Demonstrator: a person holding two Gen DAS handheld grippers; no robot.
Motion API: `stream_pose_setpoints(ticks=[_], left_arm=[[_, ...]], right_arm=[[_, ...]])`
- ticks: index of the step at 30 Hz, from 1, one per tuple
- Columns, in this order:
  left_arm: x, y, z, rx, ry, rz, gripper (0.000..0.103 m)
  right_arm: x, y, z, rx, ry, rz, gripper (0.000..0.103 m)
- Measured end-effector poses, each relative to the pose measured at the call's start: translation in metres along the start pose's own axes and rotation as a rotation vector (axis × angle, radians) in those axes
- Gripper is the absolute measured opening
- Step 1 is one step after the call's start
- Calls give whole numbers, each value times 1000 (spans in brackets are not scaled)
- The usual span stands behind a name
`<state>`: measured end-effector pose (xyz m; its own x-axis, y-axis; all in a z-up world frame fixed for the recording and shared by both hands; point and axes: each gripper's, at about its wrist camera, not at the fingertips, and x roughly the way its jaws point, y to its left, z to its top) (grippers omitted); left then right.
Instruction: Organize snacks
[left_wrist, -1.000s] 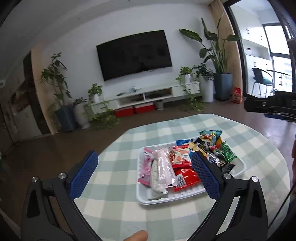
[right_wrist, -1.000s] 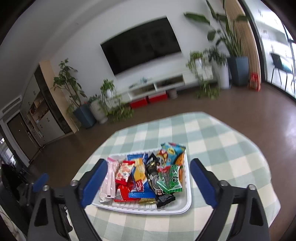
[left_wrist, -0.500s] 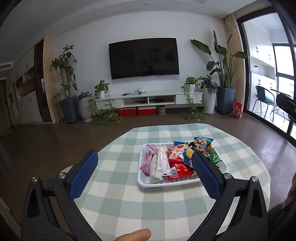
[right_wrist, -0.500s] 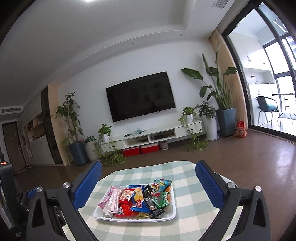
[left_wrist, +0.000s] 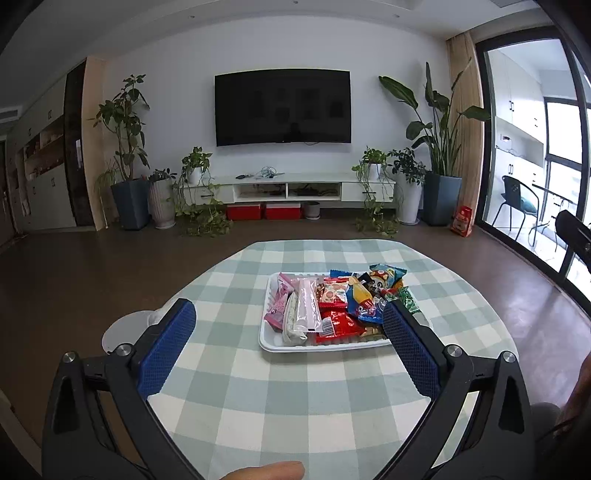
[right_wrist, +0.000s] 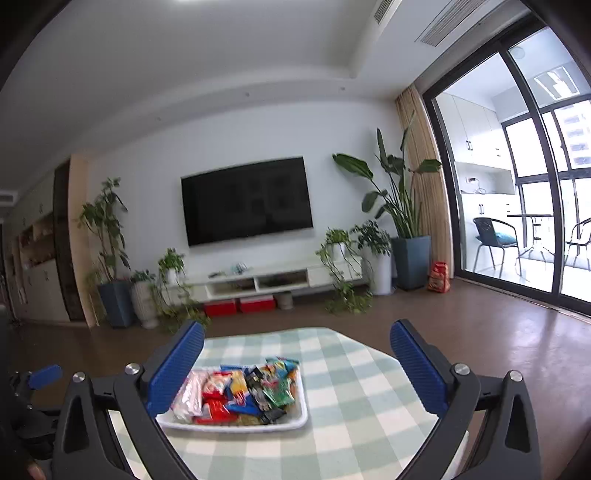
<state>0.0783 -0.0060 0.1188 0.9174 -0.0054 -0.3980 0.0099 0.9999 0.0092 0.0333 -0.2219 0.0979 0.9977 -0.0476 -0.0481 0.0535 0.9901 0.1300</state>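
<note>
both tongs (left_wrist: 288, 325) (right_wrist: 297, 349) agape; tray (left_wrist: 271, 341) heaped colourful snacks (left_wrist: 343, 302).

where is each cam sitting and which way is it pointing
Left wrist: sits on the left hand-held gripper, facing forward and slightly down over the checked table at the snack tray; both blue fingers show, spread apart, with a fingertip at the bottom edge.
Right wrist: sits on the right hand-held gripper, tilted higher toward the TV and ceiling; both blue fingers show, open, and the other gripper at the left edge.
Shared: tray, table, TV, plants and balcony door.
</note>
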Motion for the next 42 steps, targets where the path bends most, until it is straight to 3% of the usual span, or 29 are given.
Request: stream_pose_setpoints(ticks=[6,15,22,42], left_arm=[[7,-6,-11,23,67,1,103],[36,3,-30,-28,193,2,103],[53,9,-45,-51,246,-13,103],[64,9,-54,-57,275,-37,103]], right_arm=[[2,2,-12,-2,70,0,103],[13,6,-30,-16,187,-34,103],[24,12,-44,-44,255,-47,103],[33,18,-53,-77,334,-54,103]])
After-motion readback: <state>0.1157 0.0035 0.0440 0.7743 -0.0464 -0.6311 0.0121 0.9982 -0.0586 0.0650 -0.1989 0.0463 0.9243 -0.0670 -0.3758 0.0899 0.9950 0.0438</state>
